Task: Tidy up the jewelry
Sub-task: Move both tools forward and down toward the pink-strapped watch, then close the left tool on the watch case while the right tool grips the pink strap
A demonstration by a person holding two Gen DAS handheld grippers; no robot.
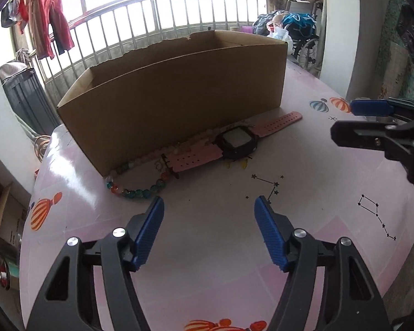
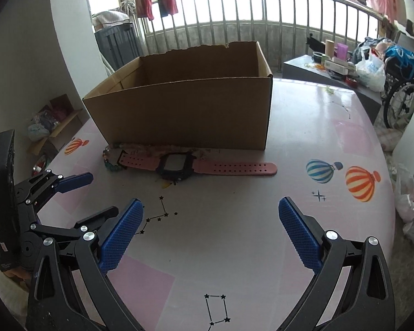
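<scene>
From the left wrist camera, we see our left gripper with its blue pads apart and nothing between them. It hangs over bare pink table. Ahead lies a bead bracelet, near the left pad tip. Just past it is the pink watch, flat against the front wall of the cardboard box. The right gripper pokes in from the right edge, well apart from the watch.

From the right wrist camera, our right gripper is wide open and empty too. There is lots of free table between it and the watch. The bracelet looks partly tucked under the strap, but it is hard to tell. The box is open on top, with a torn back rim.
</scene>
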